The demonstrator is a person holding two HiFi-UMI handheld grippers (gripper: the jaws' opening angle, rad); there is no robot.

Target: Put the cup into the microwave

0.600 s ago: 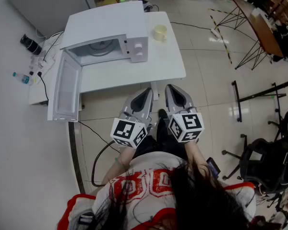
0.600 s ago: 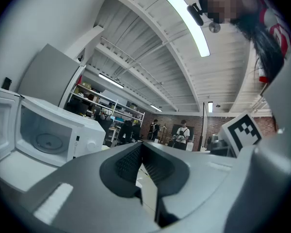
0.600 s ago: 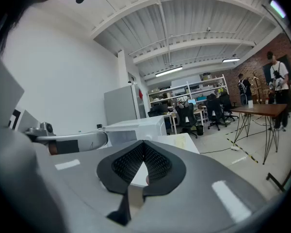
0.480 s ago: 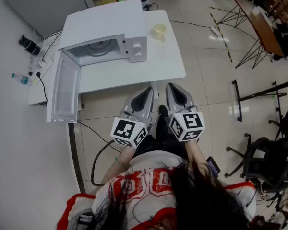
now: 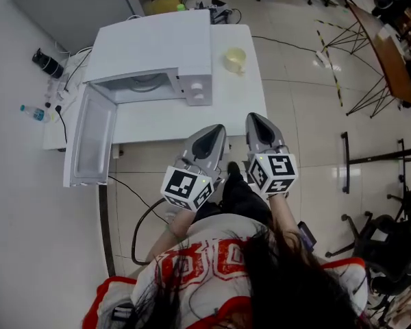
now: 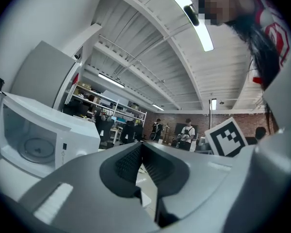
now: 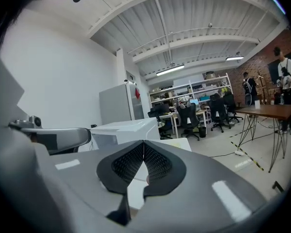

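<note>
A pale yellow cup (image 5: 235, 59) stands on the white table (image 5: 243, 105), to the right of the white microwave (image 5: 154, 50). The microwave's door (image 5: 90, 142) hangs wide open toward the left, and its turntable shows inside. Both grippers are held side by side in front of the table's near edge, apart from the cup. My left gripper (image 5: 218, 129) has its jaws shut with nothing between them, and the left gripper view shows the microwave (image 6: 43, 132) at its left. My right gripper (image 5: 252, 118) is shut and empty too; the right gripper view shows the microwave (image 7: 123, 129) ahead.
A grey cabinet (image 5: 65, 2) stands behind the microwave. Bottles and cables (image 5: 44, 81) lie on a low shelf at the left. A black cable (image 5: 140, 228) runs on the tiled floor. Office chairs (image 5: 380, 242) and a trestle table (image 5: 390, 43) stand at the right.
Both grippers have moved a little forward toward the table's edge. Their jaws stay shut, and the cup and microwave have not moved.
</note>
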